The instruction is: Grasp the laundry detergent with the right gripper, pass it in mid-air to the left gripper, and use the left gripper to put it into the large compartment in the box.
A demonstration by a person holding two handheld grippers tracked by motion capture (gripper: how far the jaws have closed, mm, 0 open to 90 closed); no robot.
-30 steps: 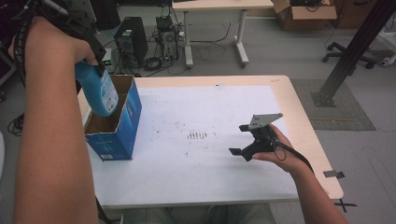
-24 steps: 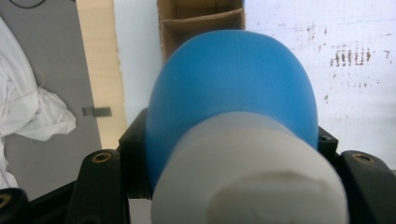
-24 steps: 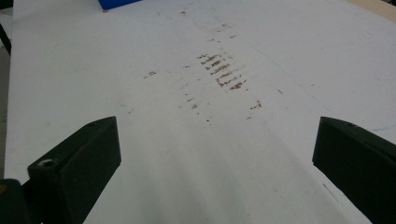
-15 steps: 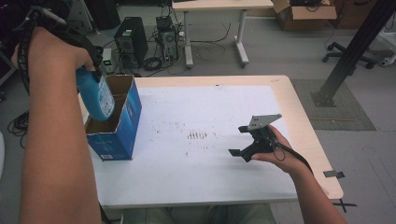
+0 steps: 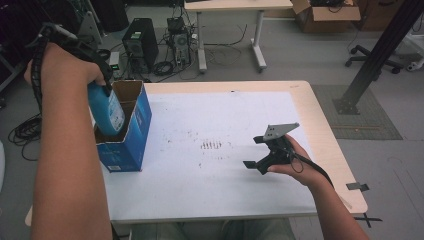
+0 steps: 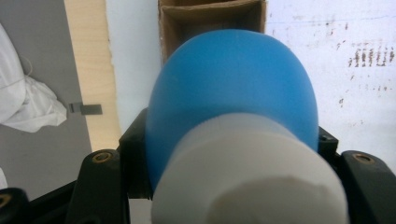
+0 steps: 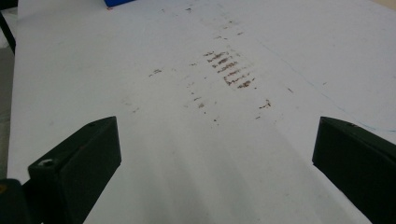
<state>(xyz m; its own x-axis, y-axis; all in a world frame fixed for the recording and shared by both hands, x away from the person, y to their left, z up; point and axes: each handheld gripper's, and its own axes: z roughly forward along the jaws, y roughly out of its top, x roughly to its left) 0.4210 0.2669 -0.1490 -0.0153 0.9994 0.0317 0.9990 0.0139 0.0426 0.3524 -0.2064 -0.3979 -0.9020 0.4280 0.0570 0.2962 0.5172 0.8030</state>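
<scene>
Lowering the blue bottle (image 5: 107, 107) into the blue box (image 5: 131, 137) is my job right now. My left gripper (image 5: 100, 82) is closed tight on the bottle, up by its white cap (image 6: 247, 175). The bottle hangs bottom first, tipped a bit, with its lower end just inside the open top of the box. The box stands on the white table (image 5: 225, 125), by its edge on my left.

To do this well, I think I should go slow and bring the bottle straight down the middle of the box. The box is narrow, so the bottle could bump a wall and push the box over. I should let go only when the bottle sits on the bottom.

My right gripper (image 5: 260, 150) rests well apart from the box, past the dark marks (image 5: 211, 145). Its jaws are wide open and hold nothing.
</scene>
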